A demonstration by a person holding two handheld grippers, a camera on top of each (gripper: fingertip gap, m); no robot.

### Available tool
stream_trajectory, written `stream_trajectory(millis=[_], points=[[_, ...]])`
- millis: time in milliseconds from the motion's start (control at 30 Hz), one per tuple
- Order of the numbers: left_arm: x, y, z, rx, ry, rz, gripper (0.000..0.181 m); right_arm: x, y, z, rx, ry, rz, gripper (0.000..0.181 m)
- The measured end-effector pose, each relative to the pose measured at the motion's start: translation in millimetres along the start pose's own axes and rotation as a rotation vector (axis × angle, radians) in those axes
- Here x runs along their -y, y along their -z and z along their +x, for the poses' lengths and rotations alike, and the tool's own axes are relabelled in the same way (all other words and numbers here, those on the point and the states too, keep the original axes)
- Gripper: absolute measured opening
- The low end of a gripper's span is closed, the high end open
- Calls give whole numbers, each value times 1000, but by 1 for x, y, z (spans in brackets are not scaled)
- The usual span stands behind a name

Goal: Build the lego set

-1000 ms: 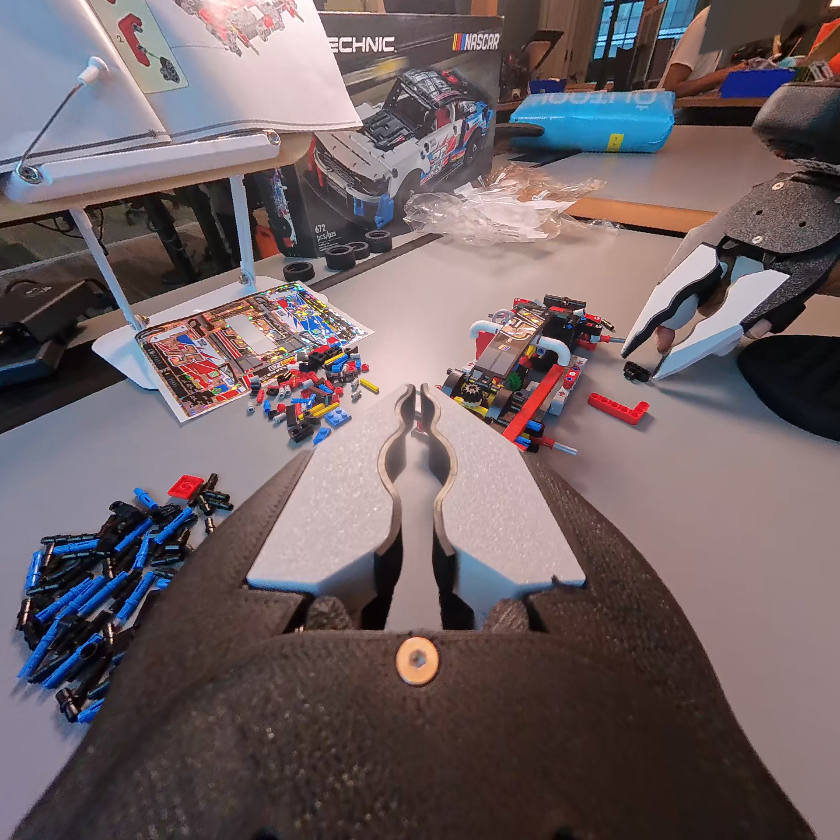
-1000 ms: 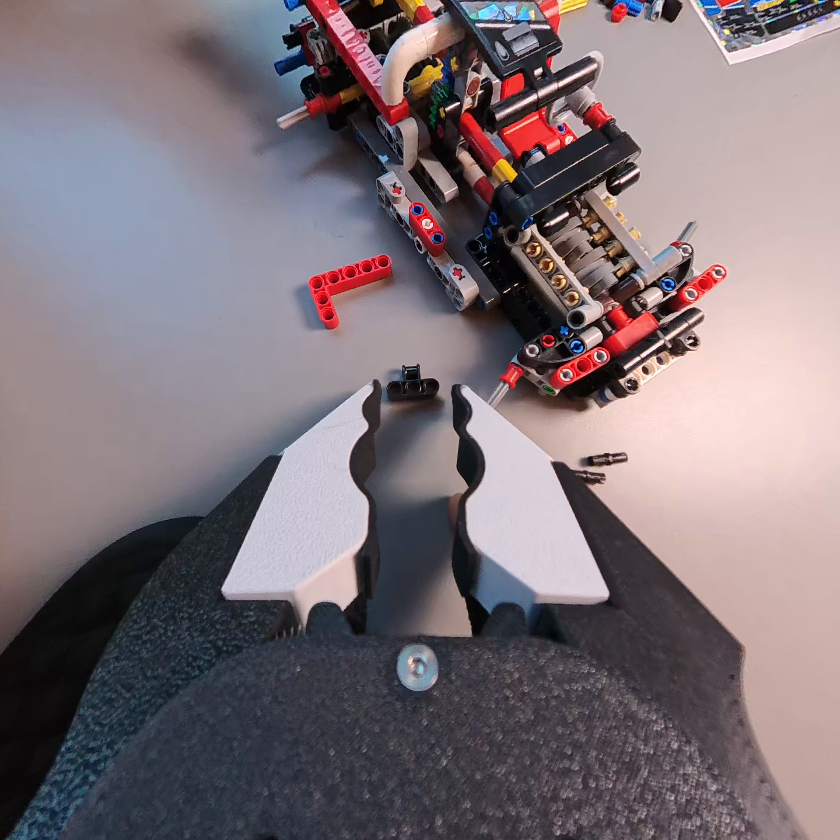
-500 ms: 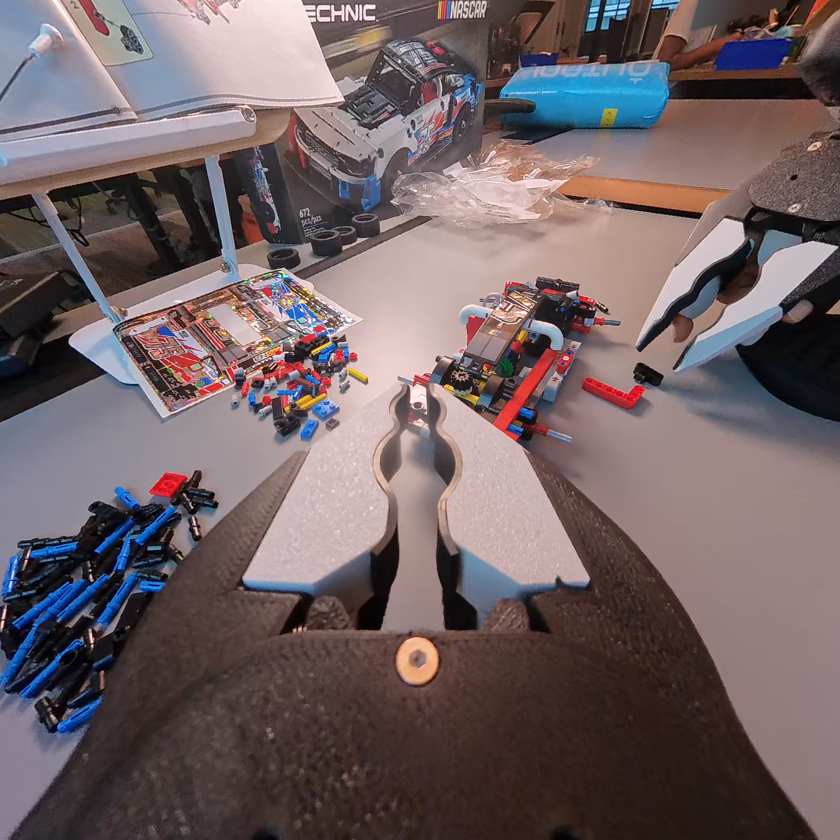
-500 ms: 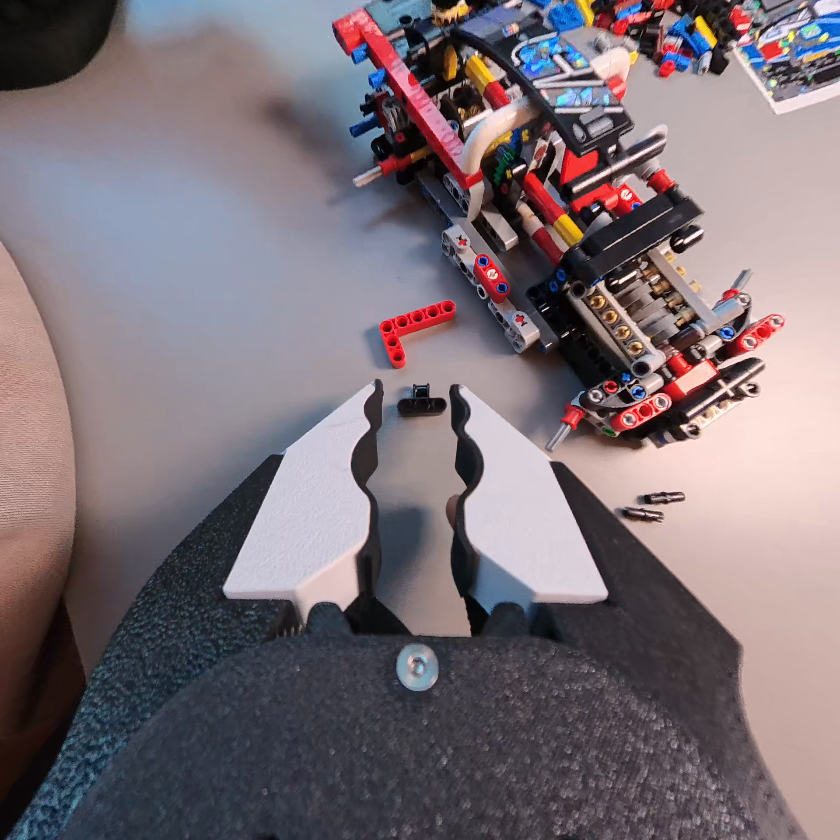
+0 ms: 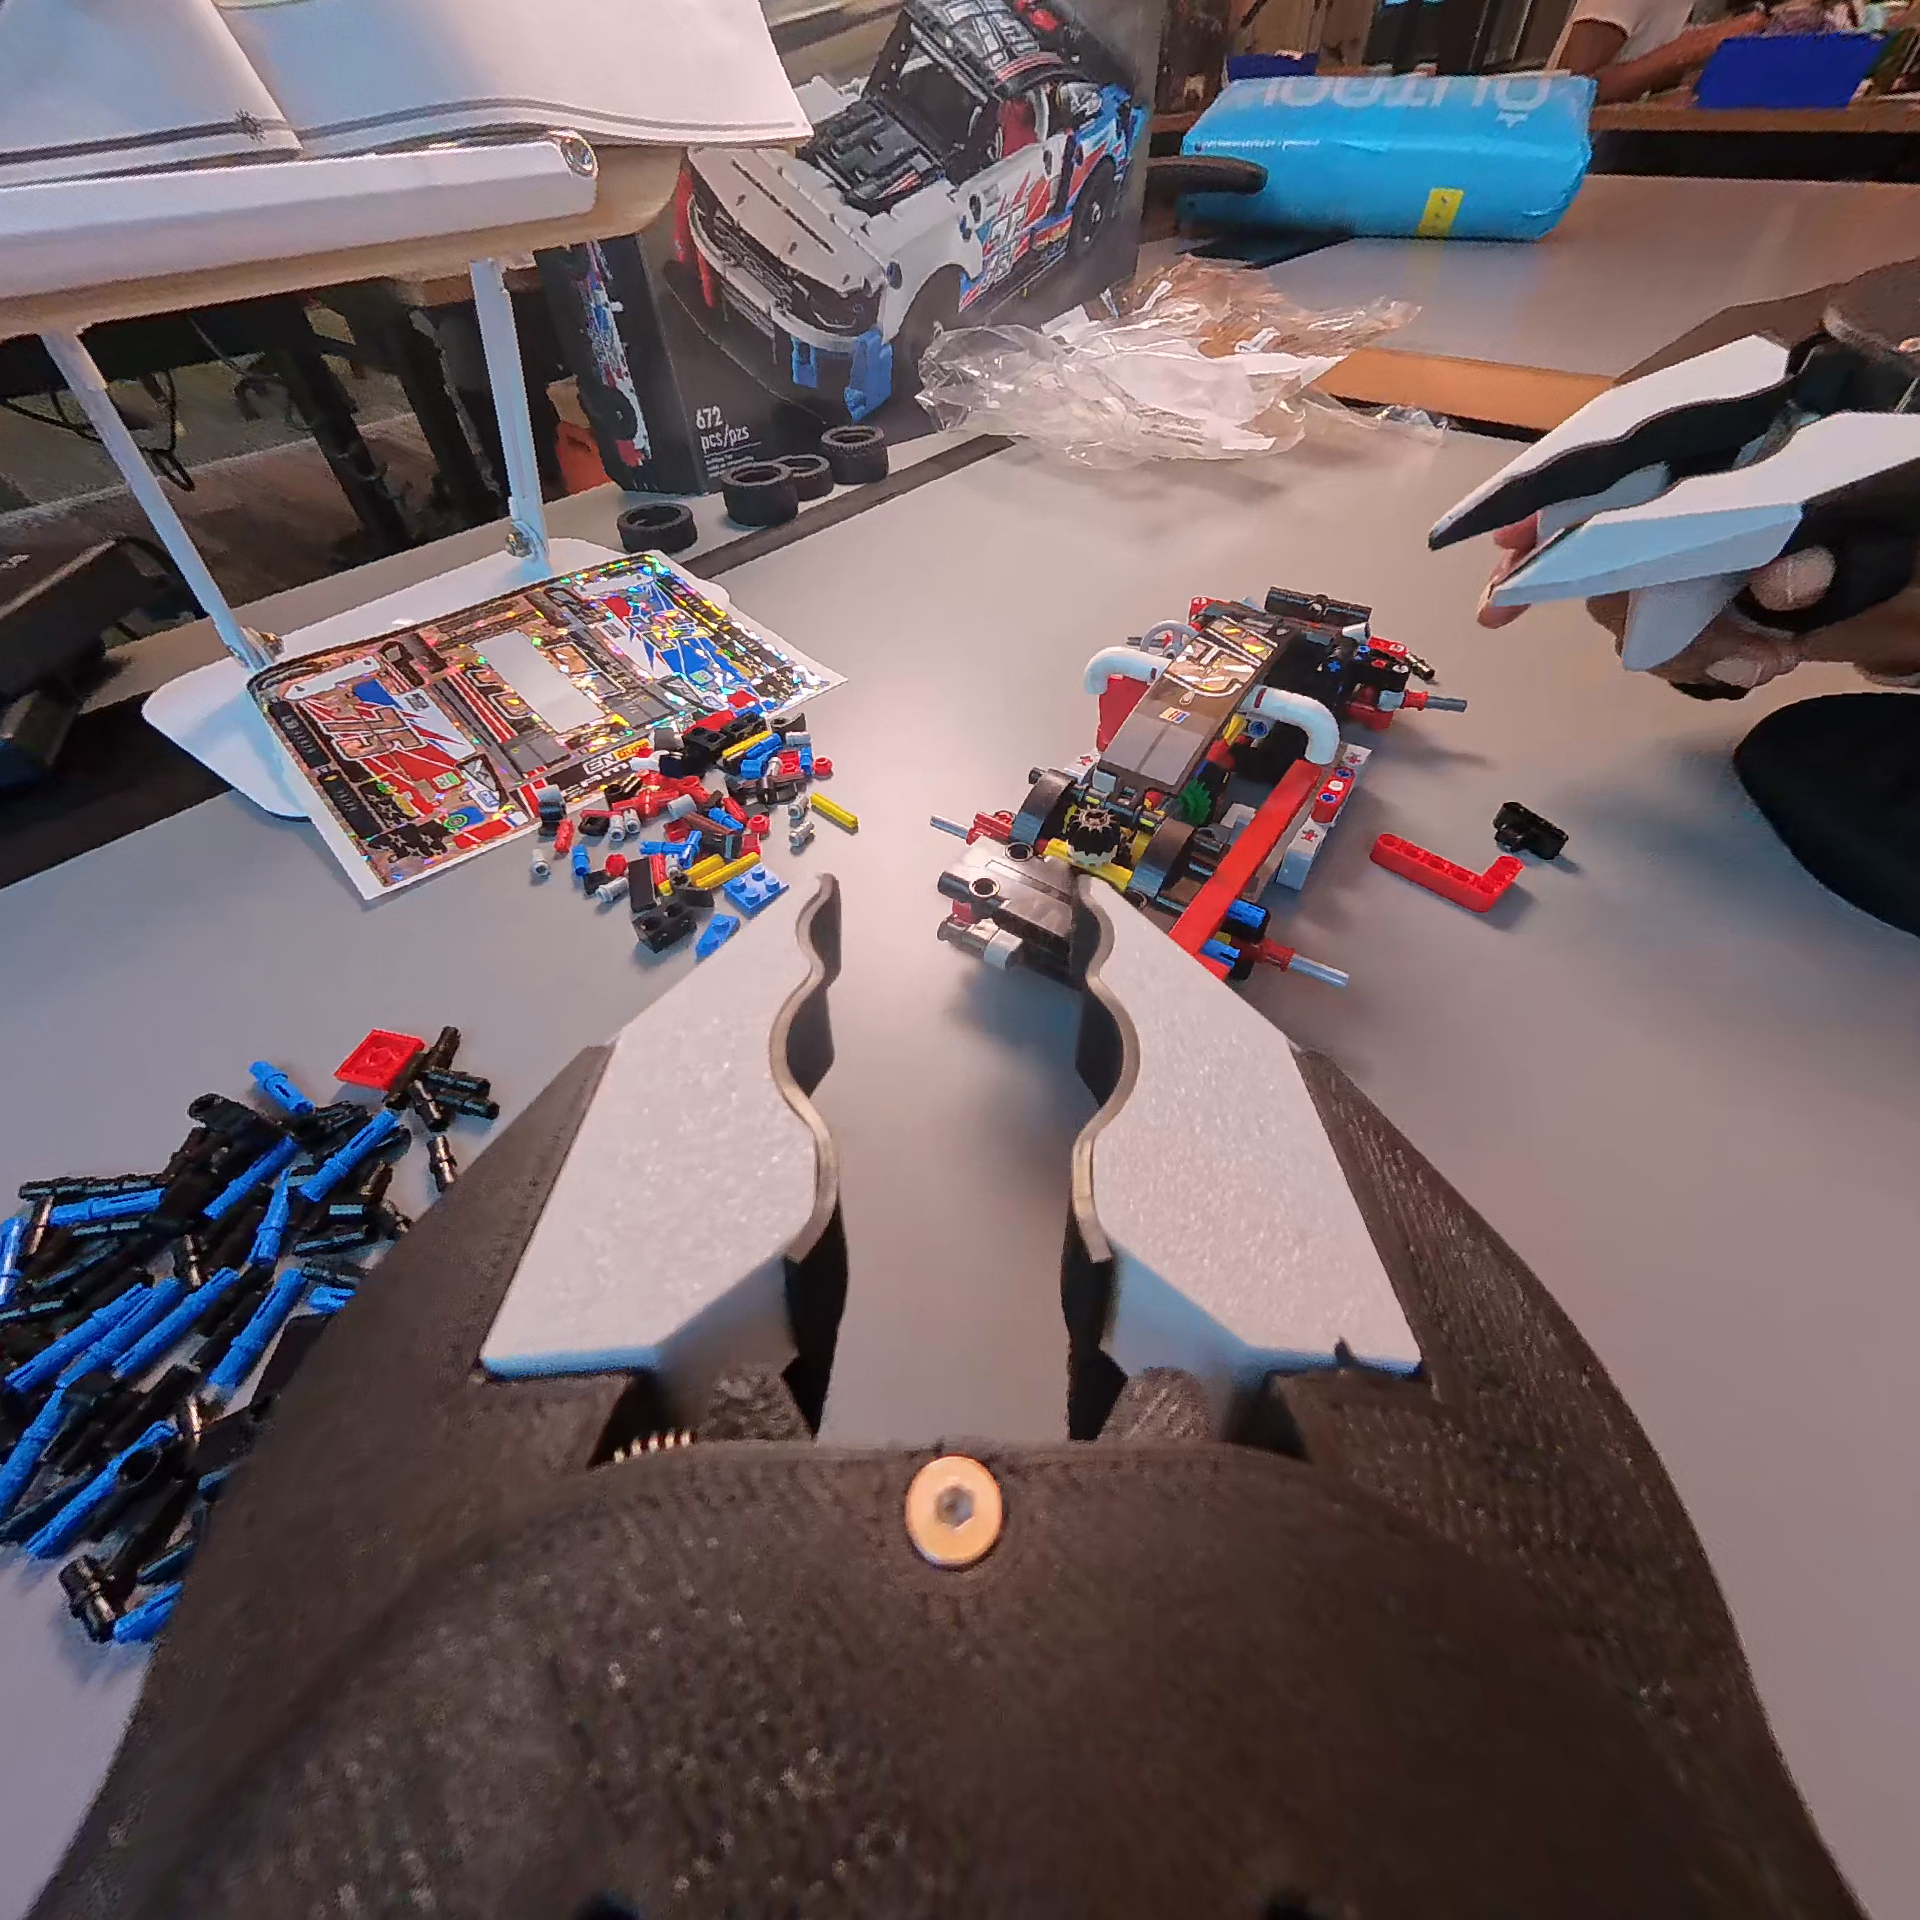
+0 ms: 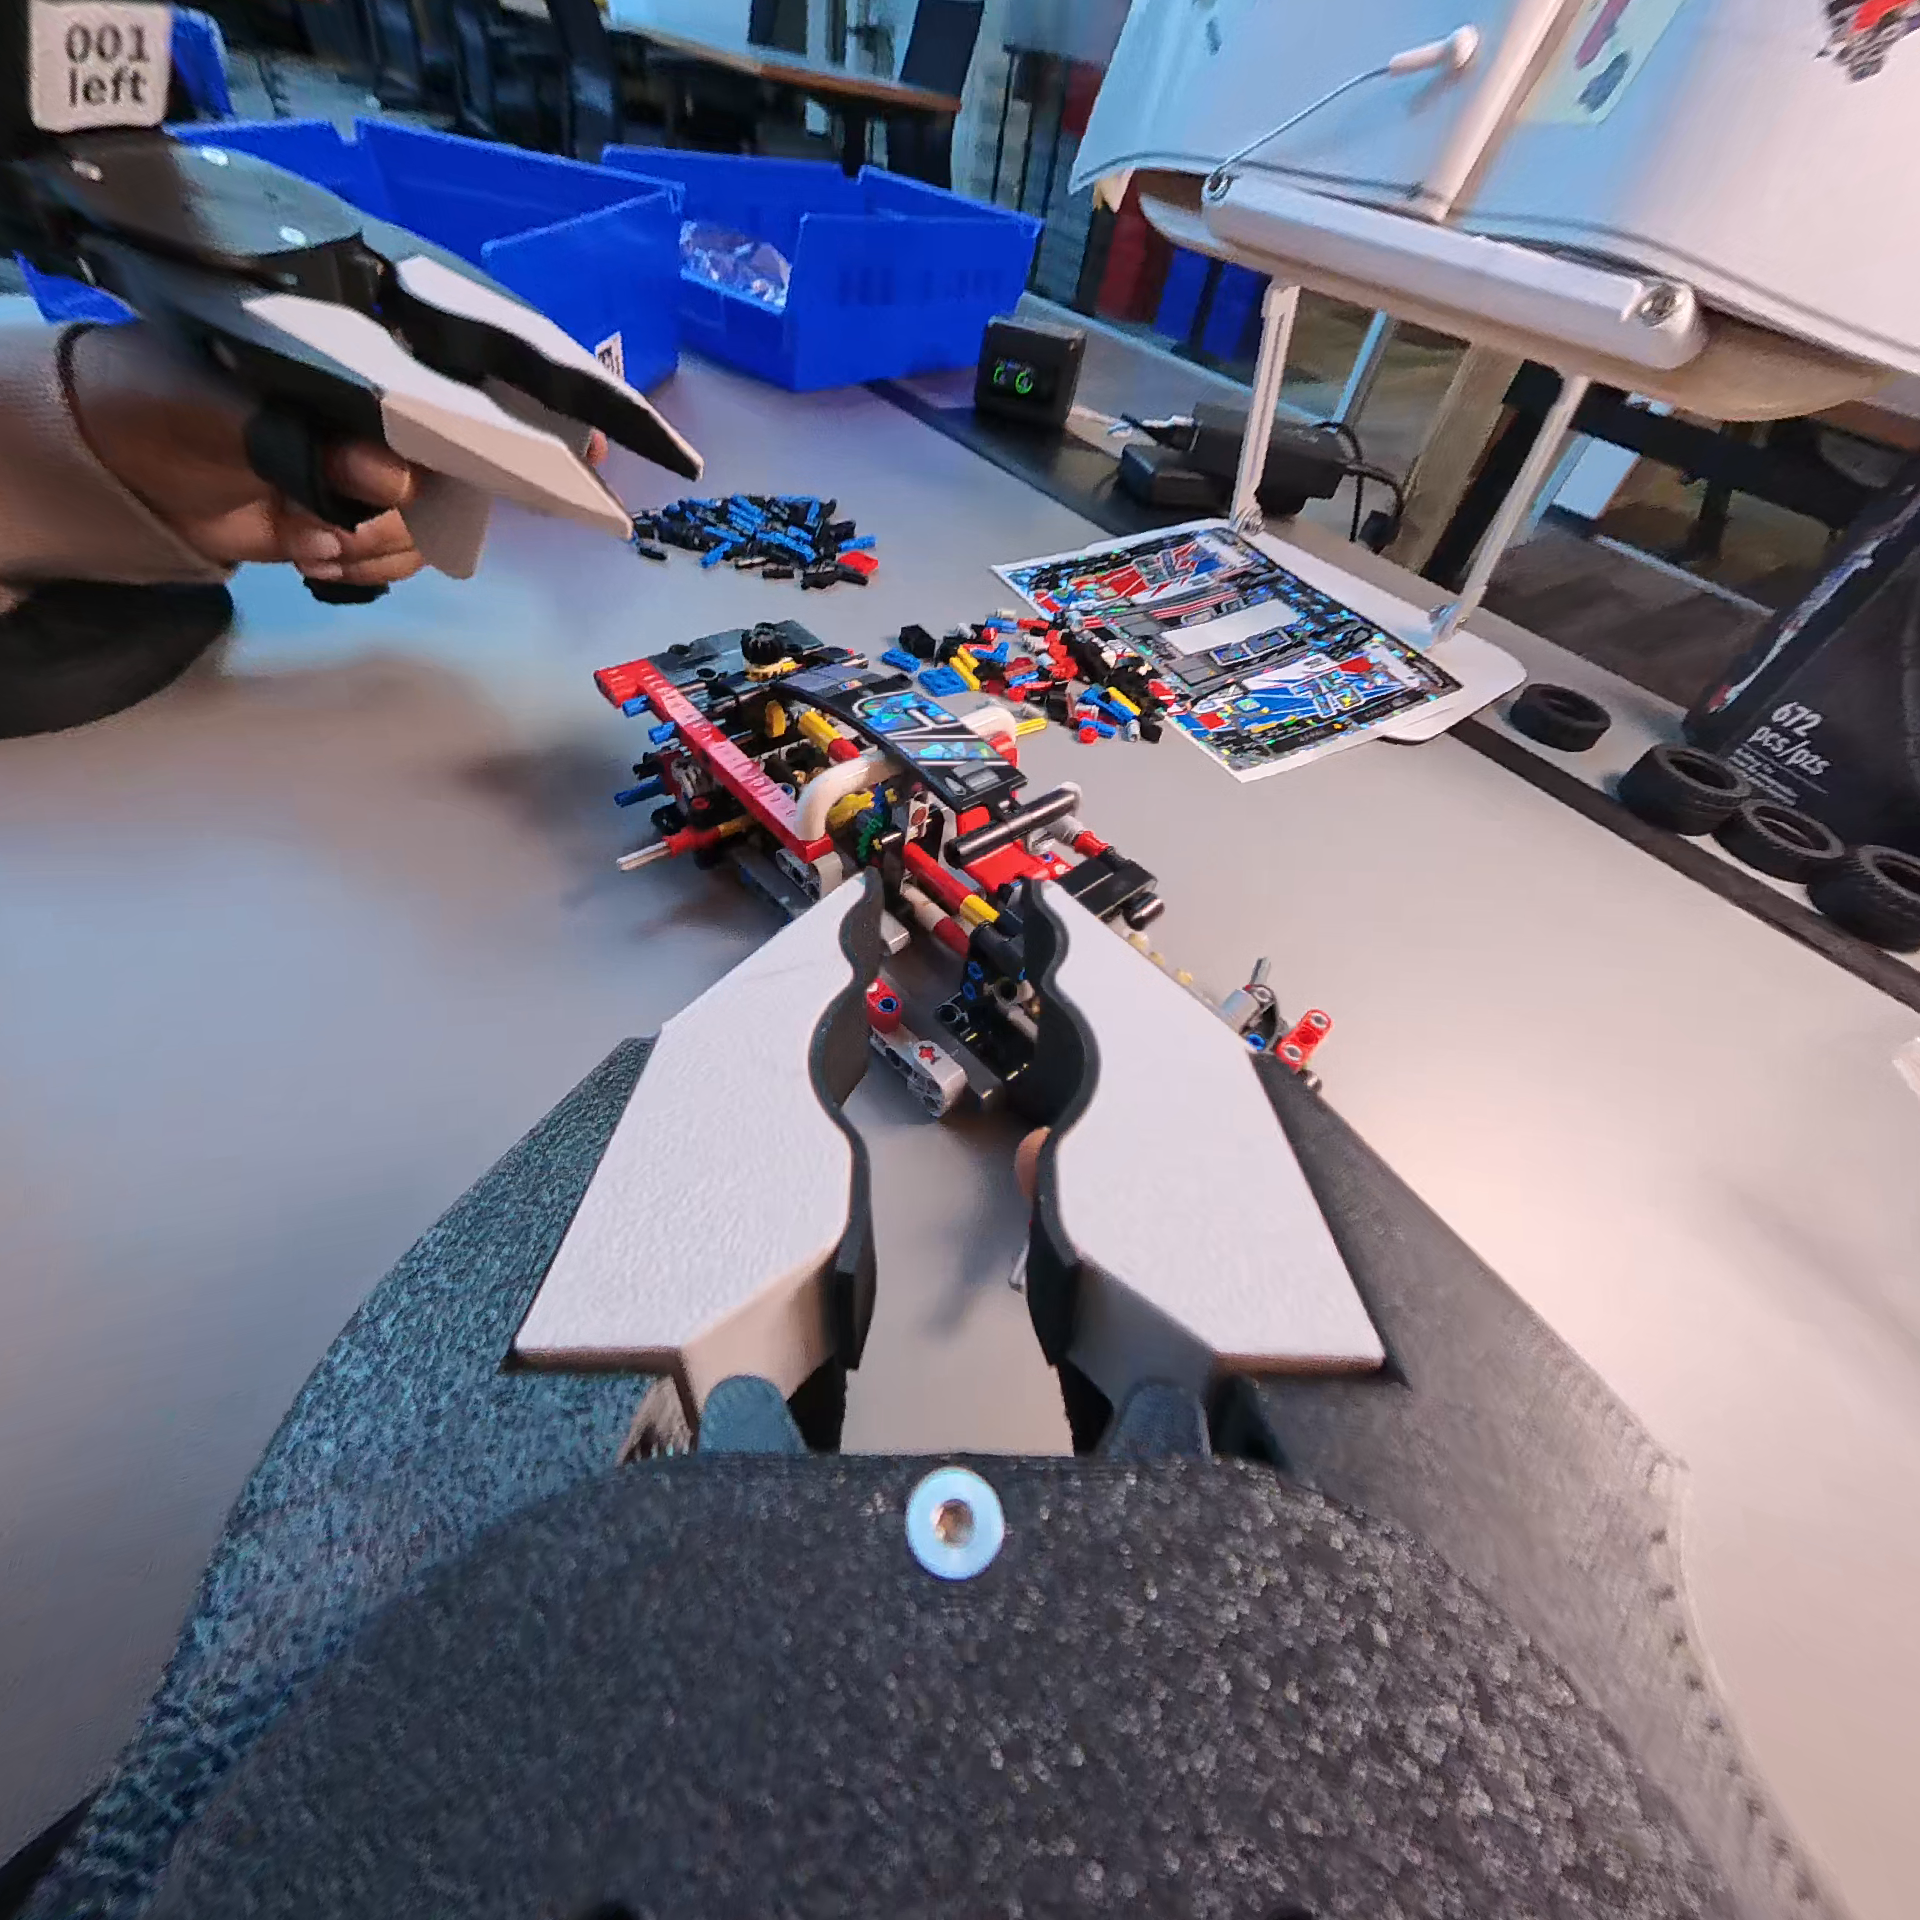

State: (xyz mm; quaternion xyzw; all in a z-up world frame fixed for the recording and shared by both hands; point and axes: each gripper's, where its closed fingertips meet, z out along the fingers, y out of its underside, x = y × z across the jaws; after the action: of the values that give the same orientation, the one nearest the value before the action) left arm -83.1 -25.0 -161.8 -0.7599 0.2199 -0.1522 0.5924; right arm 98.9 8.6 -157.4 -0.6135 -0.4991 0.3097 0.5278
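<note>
A wide, smooth grey table (image 5: pixel 1558 1195) fills the scene, and far behind it the room shows more tables, blue plastic bins (image 6: pixel 831 260) and a blue wrapped package (image 5: pixel 1392 156). At the far left, a white metal book stand (image 5: pixel 312 208) holds open white instruction pages, and right of it stands the dark printed cardboard box with a race car picture (image 5: pixel 883 229), with crumpled clear plastic bags (image 5: pixel 1143 374) beside it. A shiny sticker sheet (image 5: pixel 499 717) lies on the foot of the stand. The half-built red and black lego car chassis (image 5: pixel 1195 790) rests near the middle of the table. A pile of blue and black pins (image 5: pixel 156 1268) is at the near left. Small mixed coloured pieces (image 5: pixel 707 821) lie beside the sheet. A red L-shaped beam (image 5: pixel 1444 873) and a small black connector (image 5: pixel 1527 829) lie right of the chassis. The left gripper (image 5: pixel 956 904) has its jaws spread and empty, and the right gripper (image 6: pixel 951 899) is also parted, holding nothing, above the chassis.
</note>
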Motion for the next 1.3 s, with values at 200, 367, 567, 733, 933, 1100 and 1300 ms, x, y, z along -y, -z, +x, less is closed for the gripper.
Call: stream_trajectory(millis=[200,367,567,733,933,1100,1300], points=[[-8,-7,2,-24,20,-21,48,3,9,20,-83,-42,73,22],[-5,-8,3,-26,20,-5,49,0,11,27,-102,-75,90,22],[-8,-8,4,-34,14,-15,50,-2,9,30,-109,-75,81,21],[-18,-14,15,-96,2,-69,55,-3,9,28,-97,-71,79,20],[-16,-15,35,-134,-77,-77,54,-21,13,-21,214,19,-134,20],[-15,-16,58,-209,-124,-75,44,-44,17,-55,367,86,-387,21],[-18,-16,71,-227,-189,-90,40,-70,-4,-75,413,216,-619,21]])
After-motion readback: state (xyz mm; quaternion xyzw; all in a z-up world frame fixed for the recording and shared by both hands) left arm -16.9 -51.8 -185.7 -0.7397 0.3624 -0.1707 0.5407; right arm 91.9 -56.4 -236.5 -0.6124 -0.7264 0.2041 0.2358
